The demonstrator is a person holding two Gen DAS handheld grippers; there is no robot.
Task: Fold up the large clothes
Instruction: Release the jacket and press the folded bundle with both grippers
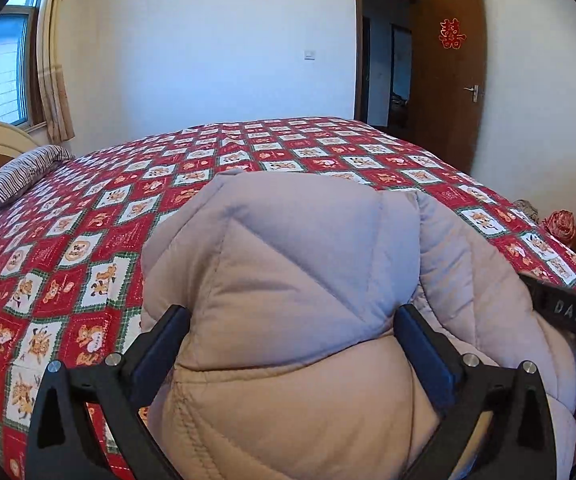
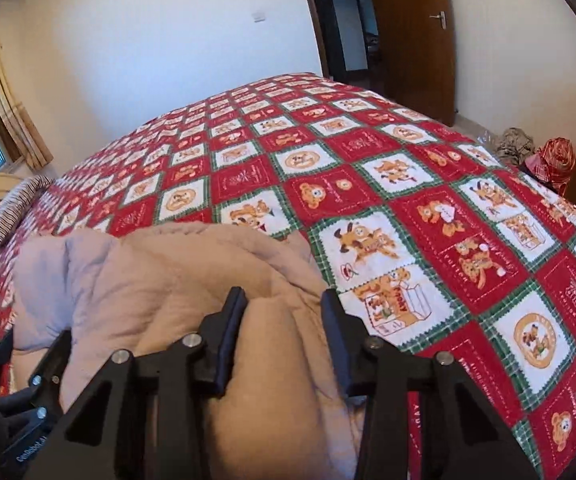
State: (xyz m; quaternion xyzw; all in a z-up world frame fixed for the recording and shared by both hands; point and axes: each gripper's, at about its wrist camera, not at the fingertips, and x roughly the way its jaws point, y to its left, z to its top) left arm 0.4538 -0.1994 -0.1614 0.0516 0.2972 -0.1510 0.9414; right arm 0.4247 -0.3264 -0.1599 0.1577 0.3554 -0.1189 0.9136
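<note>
Two black claws, left claw (image 1: 291, 320) and right claw (image 2: 284, 304), clench the puffy quilted beige coat (image 1: 307, 264).

1. Your padded coat (image 1: 295, 280) is a pale beige-pink, quilted in diagonal stitch lines.
2. Both tongs are black — the left tongs (image 1: 291, 320) and the right tongs (image 2: 284, 300) alike.
3. The bedspread (image 2: 367, 184) is a chequer of red and white squares with green plaid borders and orange cartoon bears.
4. The pillow (image 1: 24, 172) is striped, dark on white.
5. The door (image 1: 447, 80) is brown, with a red paper ornament (image 1: 451, 34).
</note>
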